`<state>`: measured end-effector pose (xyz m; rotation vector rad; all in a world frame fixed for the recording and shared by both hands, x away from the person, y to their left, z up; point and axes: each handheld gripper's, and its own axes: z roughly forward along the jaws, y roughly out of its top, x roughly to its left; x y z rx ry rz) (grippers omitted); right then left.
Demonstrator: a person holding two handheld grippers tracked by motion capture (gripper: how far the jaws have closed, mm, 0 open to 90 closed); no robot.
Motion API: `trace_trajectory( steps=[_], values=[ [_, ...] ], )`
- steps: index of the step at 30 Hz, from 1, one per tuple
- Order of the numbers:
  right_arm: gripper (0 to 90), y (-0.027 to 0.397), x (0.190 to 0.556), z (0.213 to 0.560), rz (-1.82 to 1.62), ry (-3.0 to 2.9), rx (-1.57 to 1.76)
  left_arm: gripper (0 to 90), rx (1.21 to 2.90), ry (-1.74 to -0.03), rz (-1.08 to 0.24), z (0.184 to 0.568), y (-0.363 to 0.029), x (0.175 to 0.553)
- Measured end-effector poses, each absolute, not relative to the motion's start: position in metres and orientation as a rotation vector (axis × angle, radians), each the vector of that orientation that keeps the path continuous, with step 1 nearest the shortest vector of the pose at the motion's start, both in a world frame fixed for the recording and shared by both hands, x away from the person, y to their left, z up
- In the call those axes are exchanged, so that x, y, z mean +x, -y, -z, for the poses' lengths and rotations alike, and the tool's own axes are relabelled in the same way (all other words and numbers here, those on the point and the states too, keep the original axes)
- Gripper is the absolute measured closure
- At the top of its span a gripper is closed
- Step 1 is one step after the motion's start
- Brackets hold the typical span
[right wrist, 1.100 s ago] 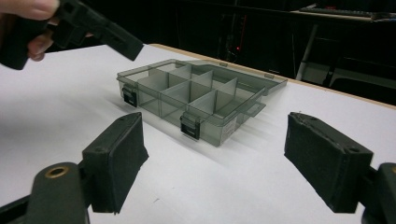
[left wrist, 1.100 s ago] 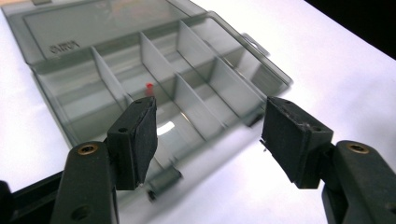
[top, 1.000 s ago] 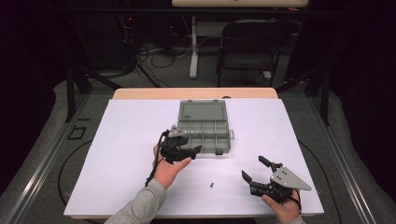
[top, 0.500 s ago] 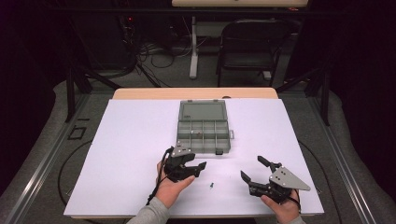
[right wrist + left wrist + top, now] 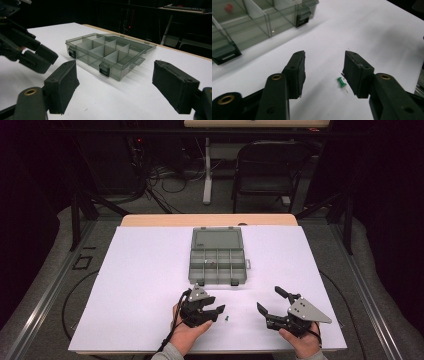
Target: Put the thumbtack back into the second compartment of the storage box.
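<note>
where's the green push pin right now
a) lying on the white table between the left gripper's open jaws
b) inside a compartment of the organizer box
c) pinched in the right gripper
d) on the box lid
a: in the left gripper view the green push pin lies on the white table, untouched between the left gripper jaws, near the right-hand one, with the organizer box farther off.
</note>
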<state>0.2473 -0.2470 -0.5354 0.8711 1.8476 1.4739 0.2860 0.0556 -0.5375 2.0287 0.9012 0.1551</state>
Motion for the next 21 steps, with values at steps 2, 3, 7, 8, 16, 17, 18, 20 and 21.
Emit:
trace_trajectory(
  steps=[2,3,7,8,16,17,18,20,21],
  values=[
    [19.7,0.248,0.247,0.535,-1.476,-1.843,0.87,54.2,2.035,-0.897,-0.146,0.54,-0.053,0.283],
    [19.7,0.248,0.247,0.535,-1.476,-1.843,0.872,55.2,2.035,-0.896,-0.137,0.542,-0.052,0.281],
    [19.7,0.248,0.246,0.534,-1.475,-1.839,0.869,57.3,2.063,-0.879,-0.123,0.547,-0.045,0.277],
    [19.7,0.248,0.246,0.534,-1.473,-1.84,0.87,58.0,2.061,-0.877,-0.114,0.549,-0.042,0.276],
    [19.7,0.25,0.247,0.534,-1.477,-1.832,0.877,64.1,2.095,-0.843,-0.092,0.555,-0.034,0.274],
    [19.7,0.25,0.247,0.534,-1.477,-1.832,0.878,65.3,2.099,-0.845,-0.085,0.556,-0.033,0.273],
    [19.7,0.25,0.247,0.534,-1.478,-1.831,0.879,65.6,2.101,-0.84,-0.086,0.557,-0.032,0.273],
    [19.7,0.251,0.247,0.534,-1.478,-1.832,0.882,67.0,2.116,-0.835,-0.087,0.559,-0.03,0.273],
    [19.7,0.251,0.247,0.534,-1.478,-1.832,0.883,67.6,2.123,-0.834,-0.088,0.561,-0.029,0.272]
  ],
)
